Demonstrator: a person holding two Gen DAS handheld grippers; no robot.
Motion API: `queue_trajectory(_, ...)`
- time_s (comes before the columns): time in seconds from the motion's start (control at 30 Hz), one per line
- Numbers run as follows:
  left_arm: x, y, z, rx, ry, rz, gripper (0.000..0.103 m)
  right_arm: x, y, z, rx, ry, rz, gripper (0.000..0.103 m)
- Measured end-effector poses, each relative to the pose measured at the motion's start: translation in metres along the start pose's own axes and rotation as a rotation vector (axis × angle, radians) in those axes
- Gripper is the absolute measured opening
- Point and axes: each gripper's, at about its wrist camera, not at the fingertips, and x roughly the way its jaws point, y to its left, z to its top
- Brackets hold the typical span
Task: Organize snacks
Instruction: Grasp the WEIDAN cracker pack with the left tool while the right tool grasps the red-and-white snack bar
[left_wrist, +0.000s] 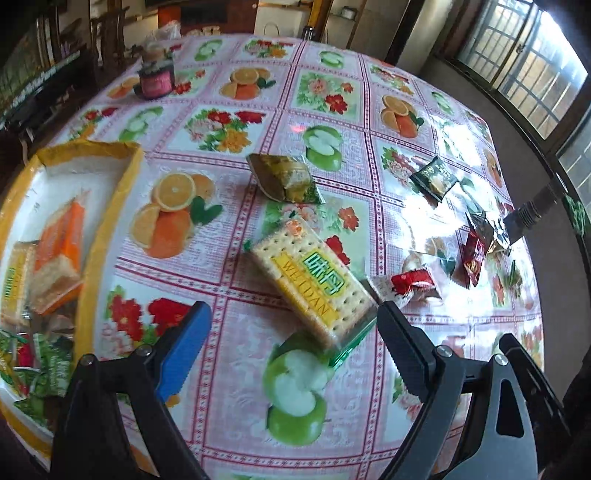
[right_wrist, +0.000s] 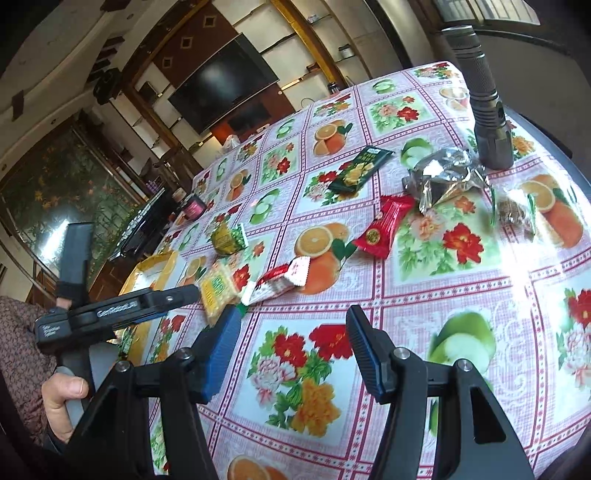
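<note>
My left gripper (left_wrist: 291, 325) is open, its jaws either side of the near end of a yellow cracker pack (left_wrist: 314, 284) lying on the tablecloth; the pack also shows in the right wrist view (right_wrist: 218, 295). A yellow box (left_wrist: 122, 206) at the left holds several snacks. Loose snacks lie beyond: a green-gold packet (left_wrist: 288, 177), a dark green packet (left_wrist: 436, 177), a red-white packet (left_wrist: 413, 284), a red packet (right_wrist: 384, 227), a silver foil packet (right_wrist: 443, 177). My right gripper (right_wrist: 291, 332) is open and empty above the cloth, right of the left gripper (right_wrist: 110, 310).
A black flashlight (right_wrist: 484, 110) stands at the table's far right. A dark jar (left_wrist: 157, 77) sits at the far left. A clear-wrapped snack (right_wrist: 517, 212) lies near the right edge. The table drops off at the right, near windows.
</note>
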Motion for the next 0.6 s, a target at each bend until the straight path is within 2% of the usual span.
queue_trajectory(0.07, 0.011, -0.001, 0.006, -0.025, 0.023, 0.022, 0.091, 0.001, -0.001, 0.006, 0.002, -0.007, 0.0, 0.06)
queue_trajectory(0.2, 0.024, 0.003, 0.012, -0.103, 0.043, 0.009, 0.091, 0.005, -0.008, 0.018, 0.009, -0.03, -0.031, 0.06)
queue_trajectory(0.3, 0.035, -0.003, 0.016, -0.11, 0.062, 0.02, 0.091, 0.008, -0.022, 0.031, 0.044, -0.061, -0.108, 0.06)
queue_trajectory(0.47, 0.047, -0.013, 0.02, -0.06, 0.055, 0.061, 0.094, 0.015, -0.053, 0.055, 0.122, -0.102, -0.236, 0.06)
queue_trajectory(0.6, 0.049, -0.019, 0.018, 0.041, 0.033, 0.078, 0.093, 0.029, -0.07, 0.073, 0.166, -0.085, -0.268, 0.061)
